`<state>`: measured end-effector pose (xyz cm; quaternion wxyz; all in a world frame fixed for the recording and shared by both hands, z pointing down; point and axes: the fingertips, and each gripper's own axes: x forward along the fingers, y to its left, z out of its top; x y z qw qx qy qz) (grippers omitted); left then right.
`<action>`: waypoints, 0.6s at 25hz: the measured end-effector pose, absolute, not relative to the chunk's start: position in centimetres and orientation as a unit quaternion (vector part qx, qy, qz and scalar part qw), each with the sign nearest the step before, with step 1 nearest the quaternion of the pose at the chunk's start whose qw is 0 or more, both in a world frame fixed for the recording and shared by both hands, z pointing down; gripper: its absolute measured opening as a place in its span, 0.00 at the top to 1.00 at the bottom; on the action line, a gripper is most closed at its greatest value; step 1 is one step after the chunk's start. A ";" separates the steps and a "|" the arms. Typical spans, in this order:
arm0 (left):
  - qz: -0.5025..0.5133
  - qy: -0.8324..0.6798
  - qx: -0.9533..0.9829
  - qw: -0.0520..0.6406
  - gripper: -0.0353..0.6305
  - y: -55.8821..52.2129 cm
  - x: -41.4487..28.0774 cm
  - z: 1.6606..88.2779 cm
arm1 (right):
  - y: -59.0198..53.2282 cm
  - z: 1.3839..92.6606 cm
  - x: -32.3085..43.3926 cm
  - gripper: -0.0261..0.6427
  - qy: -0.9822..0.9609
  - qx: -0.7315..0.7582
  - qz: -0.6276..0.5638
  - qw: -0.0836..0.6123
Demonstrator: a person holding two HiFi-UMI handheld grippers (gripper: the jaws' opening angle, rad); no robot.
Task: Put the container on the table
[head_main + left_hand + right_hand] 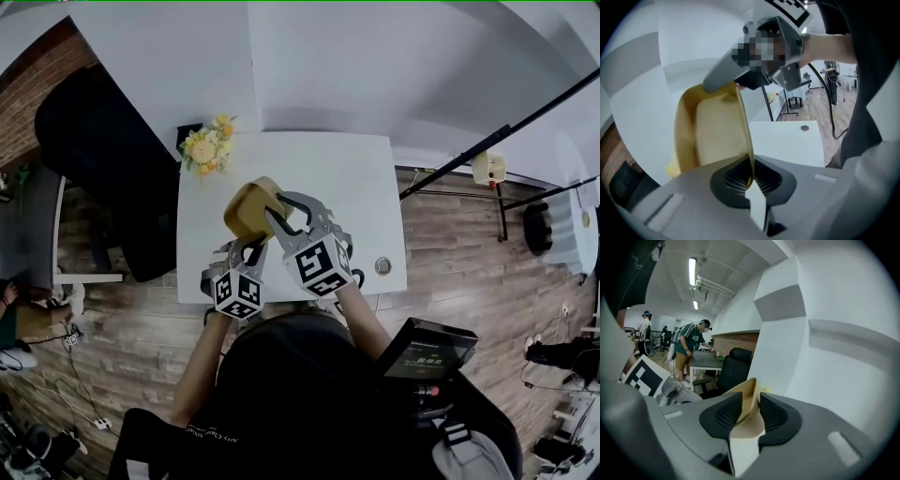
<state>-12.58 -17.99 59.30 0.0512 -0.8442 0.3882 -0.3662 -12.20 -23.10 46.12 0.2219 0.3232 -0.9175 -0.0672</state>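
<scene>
Tan plastic container (249, 208) tilted above white tabletop (347, 178), unplaced. Left hand-held gripper (751, 179) clamps thin rim, bearing it; right hand-held gripper (749, 409) jaws apart, rim loose between.

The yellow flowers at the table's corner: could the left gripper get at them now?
Probably not: the left gripper is shut on the rim of the tan container, which hangs between it and the flowers.

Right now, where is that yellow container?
In the head view, the yellow container is mid-frame over the white table, below and right of the flowers; the left gripper clamps its rim and the right gripper straddles it, jaws open.
</scene>
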 end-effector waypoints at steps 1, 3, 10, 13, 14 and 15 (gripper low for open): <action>-0.371 0.387 -0.842 0.057 0.94 -18.1 -12.5 59.3 | -23.3 46.8 -11.9 0.76 -0.912 0.328 -0.069 0.235; -0.376 0.389 -0.838 0.068 0.94 -18.3 -12.5 59.5 | -24.2 47.8 -10.8 0.81 -0.898 0.349 -0.073 0.257; -0.351 0.391 -0.842 0.127 0.92 -18.6 -12.1 57.7 | -26.9 50.1 -7.3 0.92 -0.871 0.404 -0.014 0.279; -0.276 0.376 -0.876 0.120 0.88 -17.9 -10.4 55.8 | -27.6 50.9 -4.9 0.92 -0.860 0.438 0.046 0.256; -0.240 0.374 -0.889 0.109 0.81 -17.7 -10.1 55.1 | -27.8 51.2 -4.0 0.92 -0.856 0.448 0.067 0.250; -0.206 0.373 -0.899 0.100 0.73 -17.5 -9.9 54.4 | -27.9 51.6 -3.2 0.92 -0.851 0.456 0.087 0.247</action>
